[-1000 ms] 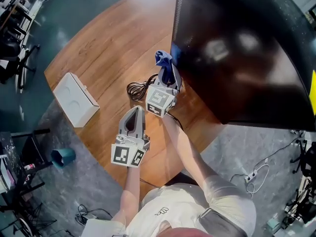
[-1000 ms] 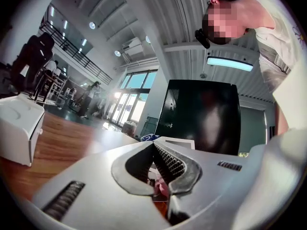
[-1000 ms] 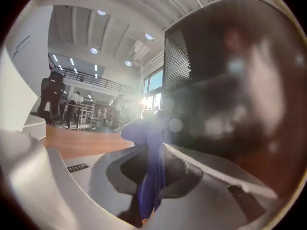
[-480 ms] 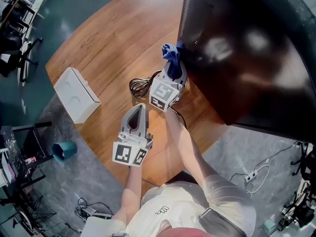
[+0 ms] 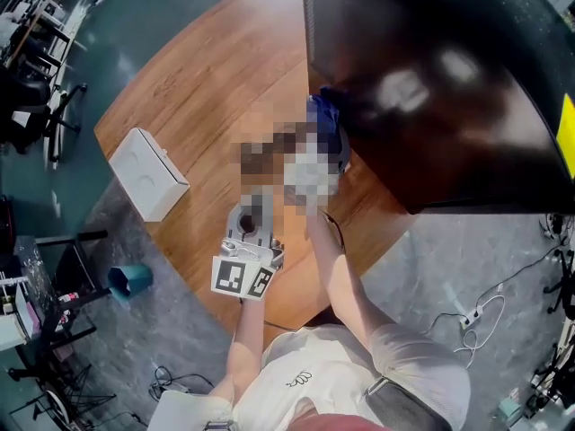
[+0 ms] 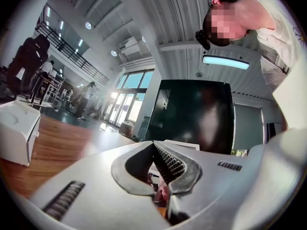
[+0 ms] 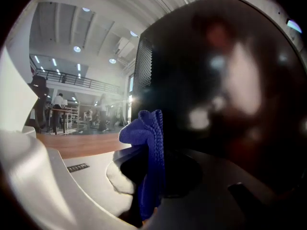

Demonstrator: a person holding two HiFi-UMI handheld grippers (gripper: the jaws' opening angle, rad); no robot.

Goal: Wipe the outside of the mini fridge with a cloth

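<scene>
The black mini fridge (image 5: pixel 431 88) stands on the round wooden table (image 5: pixel 207 79) at the upper right. My right gripper (image 5: pixel 322 135) is shut on a blue cloth (image 5: pixel 325 113), which is pressed against the fridge's near side by its corner. In the right gripper view the cloth (image 7: pixel 149 143) sticks up out of the jaws, right in front of the glossy fridge wall (image 7: pixel 230 80). My left gripper (image 5: pixel 254 214) hovers over the table nearer to me, jaws shut with nothing between them (image 6: pixel 154 146). It points toward the fridge (image 6: pixel 192 114).
A white box (image 5: pixel 148 173) lies on the table's left part, also seen in the left gripper view (image 6: pixel 17 128). A teal bin (image 5: pixel 130 279) stands on the floor at the lower left. Cables and a power strip (image 5: pixel 467 317) lie on the floor at the right.
My right gripper has carried the blue cloth to the right, up against the fridge's side. The left gripper has stayed roughly in place.
</scene>
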